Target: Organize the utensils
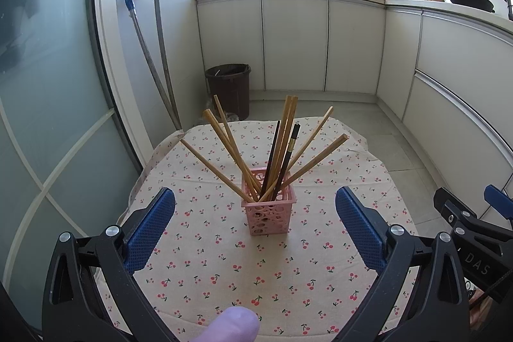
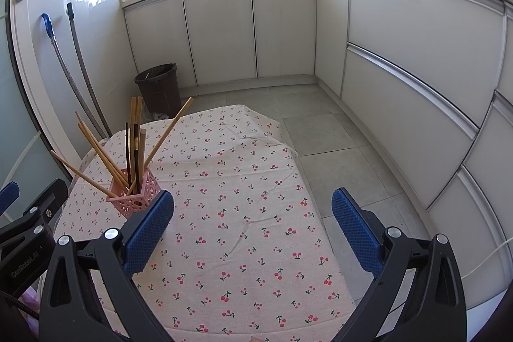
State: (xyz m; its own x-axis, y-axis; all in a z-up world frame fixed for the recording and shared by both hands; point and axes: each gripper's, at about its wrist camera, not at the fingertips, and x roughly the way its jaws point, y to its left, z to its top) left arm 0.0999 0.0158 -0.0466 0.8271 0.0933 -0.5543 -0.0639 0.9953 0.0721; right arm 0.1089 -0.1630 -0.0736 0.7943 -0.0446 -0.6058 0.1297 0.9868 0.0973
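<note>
A pink perforated square holder (image 1: 268,211) stands upright on the cherry-print tablecloth (image 1: 208,265). Several wooden chopsticks (image 1: 224,130) and two dark ones (image 1: 288,149) stand fanned out in it. My left gripper (image 1: 255,229) is open and empty, a little short of the holder, with the holder centred between its blue pads (image 1: 149,229). In the right wrist view the holder (image 2: 134,197) with its chopsticks (image 2: 105,154) sits at the left, just beyond the left pad (image 2: 147,231). My right gripper (image 2: 253,229) is open and empty over bare cloth (image 2: 243,181).
A brown waste bin (image 1: 230,90) stands on the tiled floor beyond the table, with two mop handles (image 1: 154,60) leaning on the wall to its left. White kitchen cabinets (image 2: 400,53) run along the back and right. The other gripper's body (image 1: 471,233) shows at the right edge.
</note>
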